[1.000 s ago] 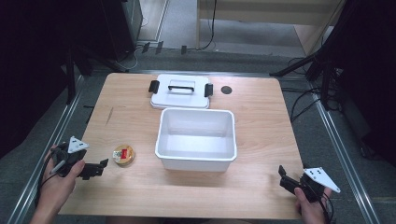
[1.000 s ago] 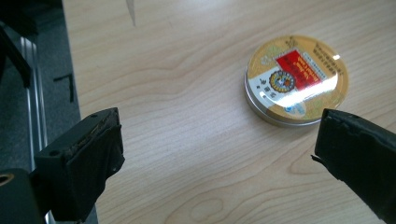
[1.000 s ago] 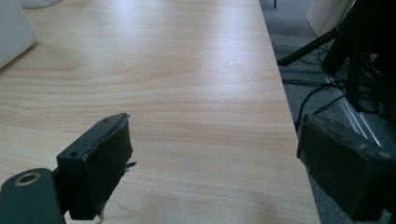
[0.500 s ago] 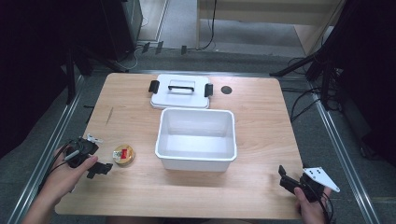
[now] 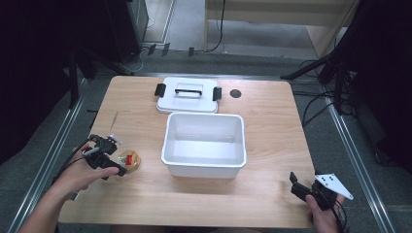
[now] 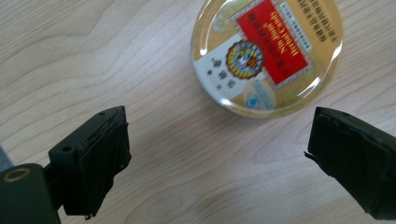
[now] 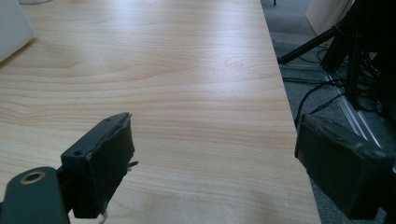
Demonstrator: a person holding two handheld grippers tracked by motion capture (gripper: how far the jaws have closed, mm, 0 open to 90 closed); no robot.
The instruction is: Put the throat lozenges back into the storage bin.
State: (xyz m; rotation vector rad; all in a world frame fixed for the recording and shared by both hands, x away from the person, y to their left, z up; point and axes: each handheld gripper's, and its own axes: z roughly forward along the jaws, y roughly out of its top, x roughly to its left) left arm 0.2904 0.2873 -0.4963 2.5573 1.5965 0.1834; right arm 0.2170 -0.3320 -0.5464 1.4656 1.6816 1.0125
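Round tin: on the table left of the white bin, not yet gripped. Left gripper: jaws wide, just closing slightly, nothing between, tin just ahead. Right gripper: open, empty.

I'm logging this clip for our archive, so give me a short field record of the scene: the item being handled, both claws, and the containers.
item: round gold tin with red label, flat on the wooden table
left claw: open, jaws have just been closing a little, tin just ahead of them, not touched
right claw: open, nothing between jaws, near table's right front corner
bin: white tub, mid-table, looks empty
lid: white with black handle and clips, lying behind the tub
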